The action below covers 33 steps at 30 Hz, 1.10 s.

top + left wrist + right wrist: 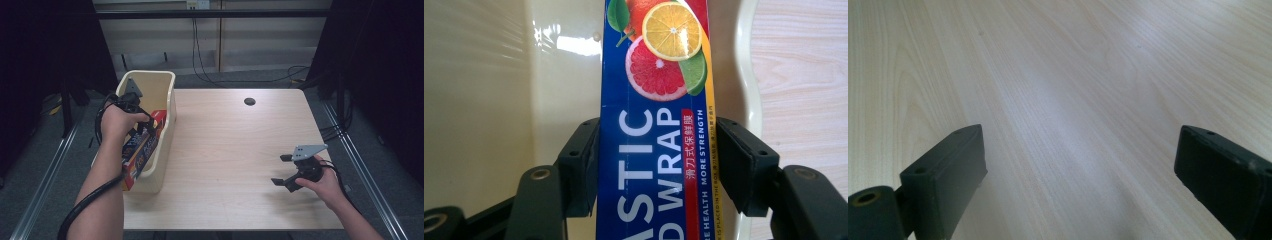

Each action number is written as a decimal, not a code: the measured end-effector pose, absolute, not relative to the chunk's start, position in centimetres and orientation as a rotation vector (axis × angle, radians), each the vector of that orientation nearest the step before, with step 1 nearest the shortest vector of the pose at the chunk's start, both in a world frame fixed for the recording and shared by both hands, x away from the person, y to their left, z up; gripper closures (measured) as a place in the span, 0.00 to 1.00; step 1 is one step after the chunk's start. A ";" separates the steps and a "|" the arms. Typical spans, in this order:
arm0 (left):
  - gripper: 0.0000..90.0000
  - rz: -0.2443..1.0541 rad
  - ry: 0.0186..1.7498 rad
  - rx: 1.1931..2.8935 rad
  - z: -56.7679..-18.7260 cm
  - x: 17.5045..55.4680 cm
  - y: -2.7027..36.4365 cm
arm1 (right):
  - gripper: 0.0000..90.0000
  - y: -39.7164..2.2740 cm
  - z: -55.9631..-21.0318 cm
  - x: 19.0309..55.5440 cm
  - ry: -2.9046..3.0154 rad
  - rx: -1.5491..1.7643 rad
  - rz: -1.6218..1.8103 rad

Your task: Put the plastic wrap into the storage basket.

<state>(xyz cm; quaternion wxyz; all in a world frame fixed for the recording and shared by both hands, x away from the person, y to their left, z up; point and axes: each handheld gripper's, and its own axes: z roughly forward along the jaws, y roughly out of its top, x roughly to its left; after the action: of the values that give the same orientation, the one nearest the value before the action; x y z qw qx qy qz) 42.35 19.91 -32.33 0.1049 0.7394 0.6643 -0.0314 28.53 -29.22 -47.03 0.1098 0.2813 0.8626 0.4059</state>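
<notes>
Left claw at about 9 o'clock on the counter, over the cream bin. Clamped on a blue wrap box, pads pressed against both long sides of it, as seen in the left gripper view. Box tilted, far end up toward 12 o'clock inside the bin, near end poking over the bin's near rim toward 6 o'clock. Citrus print on the far end, white lettering nearer the pads.

Right claw at about 4 o'clock, low over bare wood, well apart from bin and box. Spread wide with nothing between the pads. Small dark hole in the counter near 12 o'clock.
</notes>
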 end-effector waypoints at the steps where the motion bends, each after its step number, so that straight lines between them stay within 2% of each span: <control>1: 0.44 -0.097 1.962 2.184 -32.4 42.4 19.9 | 0.07 -29.2 -47.0 28.5 2.535 0.828 1.193; 16: 0.44 -0.113 1.976 2.154 -33.0 42.4 20.0 | 0.07 -29.2 -47.1 28.5 2.543 0.823 1.192; 17: 0.50 -0.099 1.977 2.136 -32.6 42.4 20.1 | 0.07 -29.2 -47.1 28.5 2.543 0.823 1.192; 19: 0.52 -0.107 1.955 2.081 -31.4 42.4 20.4 | 0.07 -29.2 -47.0 28.5 2.547 0.821 1.190; 33: 0.41 -0.068 1.859 2.078 -28.7 42.0 18.9 | 0.07 -29.2 -46.9 28.3 2.538 0.814 1.186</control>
<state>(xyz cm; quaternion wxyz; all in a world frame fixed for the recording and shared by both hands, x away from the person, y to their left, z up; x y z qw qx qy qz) 42.02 18.93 -28.66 0.1757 0.7335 0.6562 -0.0239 28.35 -29.25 -46.94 0.1117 0.2774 0.8646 0.4038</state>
